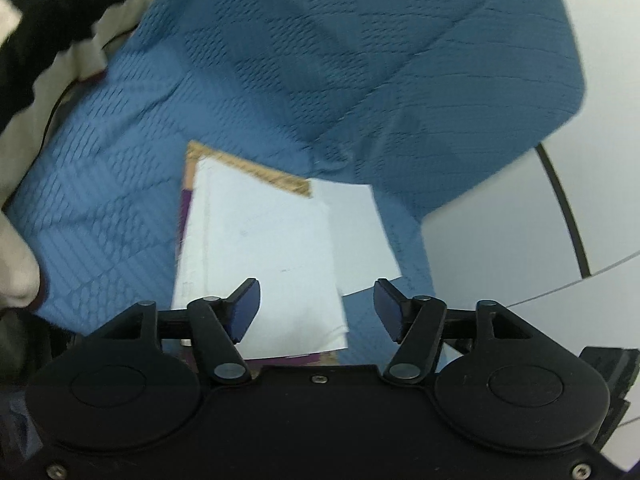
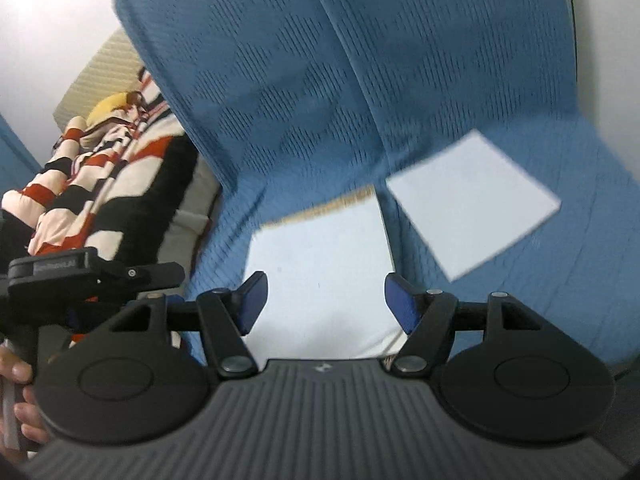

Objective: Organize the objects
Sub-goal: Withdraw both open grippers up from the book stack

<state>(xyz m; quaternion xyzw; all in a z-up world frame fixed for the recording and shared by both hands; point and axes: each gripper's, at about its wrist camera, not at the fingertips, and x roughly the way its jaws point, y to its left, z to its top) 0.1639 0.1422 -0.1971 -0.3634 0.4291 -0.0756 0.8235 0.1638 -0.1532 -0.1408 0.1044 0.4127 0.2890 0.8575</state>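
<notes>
Both tongs stand spread and empty: left tongs (image 1: 317, 310), right tongs (image 2: 326, 304). The white pad (image 2: 320, 276) lies on the blue cover (image 2: 280, 60) directly ahead of both, long axis running away. A loose sheet (image 2: 474, 204) lies right, nearer the right tongs.

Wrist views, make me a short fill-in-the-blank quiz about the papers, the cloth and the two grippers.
1. The white papers lie on a textured cloth coloured ____.
2. The left gripper has its jaws ____, gripping nothing.
3. Between the right gripper fingers nothing is ____.
4. In the right wrist view, the separate white sheet lies to the ____ of the paper stack.

Missing words: blue; open; held; right
</notes>
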